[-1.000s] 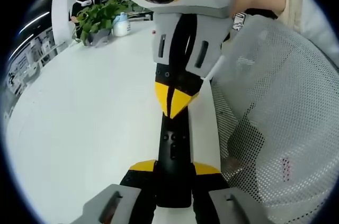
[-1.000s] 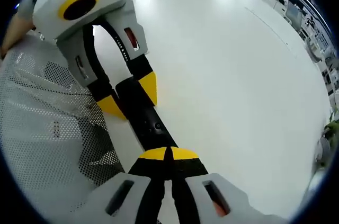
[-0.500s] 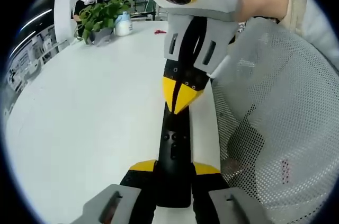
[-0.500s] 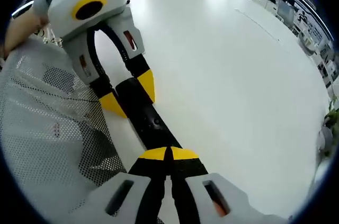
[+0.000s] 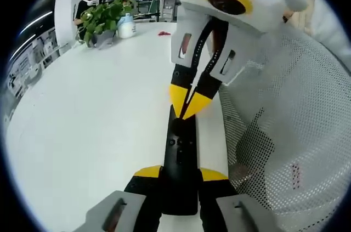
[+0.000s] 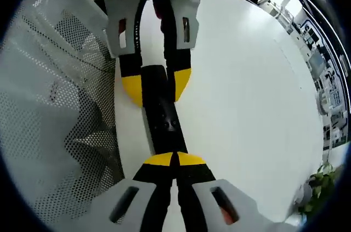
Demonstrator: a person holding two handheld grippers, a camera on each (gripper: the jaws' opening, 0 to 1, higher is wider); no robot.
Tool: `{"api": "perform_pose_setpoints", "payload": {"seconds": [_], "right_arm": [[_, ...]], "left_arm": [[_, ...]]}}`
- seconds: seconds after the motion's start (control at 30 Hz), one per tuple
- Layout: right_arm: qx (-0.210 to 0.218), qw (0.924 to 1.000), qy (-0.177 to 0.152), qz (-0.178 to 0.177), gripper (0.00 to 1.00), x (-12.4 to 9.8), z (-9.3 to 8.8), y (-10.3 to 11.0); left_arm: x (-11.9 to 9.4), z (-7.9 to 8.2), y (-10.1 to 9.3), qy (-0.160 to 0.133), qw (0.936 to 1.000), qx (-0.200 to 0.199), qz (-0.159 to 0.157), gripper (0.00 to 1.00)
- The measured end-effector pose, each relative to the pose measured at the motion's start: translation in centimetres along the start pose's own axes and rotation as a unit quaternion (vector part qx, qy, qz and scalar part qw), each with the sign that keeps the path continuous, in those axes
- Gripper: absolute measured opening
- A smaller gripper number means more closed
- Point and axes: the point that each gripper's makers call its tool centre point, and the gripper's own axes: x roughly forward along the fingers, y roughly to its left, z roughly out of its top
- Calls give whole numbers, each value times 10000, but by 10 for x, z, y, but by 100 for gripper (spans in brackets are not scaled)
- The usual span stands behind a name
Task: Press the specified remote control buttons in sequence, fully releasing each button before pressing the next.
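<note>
A slim black remote (image 5: 180,155) lies lengthwise over the white table's (image 5: 88,122) edge. My left gripper (image 5: 180,173) is shut on its near end, one yellow fingertip on each side. From above, my right gripper (image 5: 187,103) comes down shut, its yellow tips together against the remote's far end, just past the small buttons (image 5: 180,144). In the right gripper view the remote (image 6: 164,117) runs straight up from my right gripper (image 6: 175,159) to the left gripper (image 6: 156,84), which clasps it. I cannot tell whether a button is pressed.
A white mesh chair back (image 5: 285,133) stands close along the table edge, also seen as mesh (image 6: 55,106). A potted plant (image 5: 101,18), a small bottle (image 5: 126,24) and an upright white sign (image 5: 74,1) stand at the table's far side.
The right gripper has swung and rolled, its body now more to the right in the left gripper view, with its shut tips kept at the remote's far end. The left gripper's hold is unchanged.
</note>
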Motion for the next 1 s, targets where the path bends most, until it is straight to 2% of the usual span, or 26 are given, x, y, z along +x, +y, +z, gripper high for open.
{"api": "perform_pose_setpoints", "payload": {"seconds": [0.1,0.17,0.27,0.3,0.37,0.4,0.47,0.63,0.73,0.77,0.8,0.83,1.0], "right_arm": [[487,9986,-137,149,0,0,0,0],[391,9991,-132,81,0,0,-1,1],[-125,9996,-144,-185,0,-1,0,2],[-152,9996,-151,-204,0,-1,0,3],[-11,9996,-182,-211,0,-1,0,2],[352,9987,-307,-204,0,-1,0,1],[634,9968,-445,-190,0,-2,0,0],[911,9932,-696,-223,0,-2,0,0],[1085,9895,-956,-48,0,-2,7,8],[1002,9901,-987,2,0,-1,9,12],[847,9917,-960,-117,0,0,10,11],[535,9946,-864,-193,0,-1,10,10],[1,9951,-953,-253,0,2,21,18]], "left_arm": [[0,1,1,-105,9998,-144,-50,24],[0,1,0,-120,9999,-72,-52,24],[0,1,-1,-79,10000,-13,-26,24],[1,1,-1,-81,10000,-18,-26,24],[0,1,-1,-99,9999,-38,-28,24],[0,1,-1,-110,9999,-48,-30,24],[0,1,-1,-112,9999,-57,-29,24],[0,2,-1,-117,9999,-83,-28,24],[0,2,-1,-118,9999,-105,-26,24],[0,2,0,-123,9999,-113,-27,24],[0,2,0,-122,9999,-112,-28,24],[0,2,-1,-121,9999,-116,-27,24],[0,2,0,-129,9995,-268,-57,24]]}}
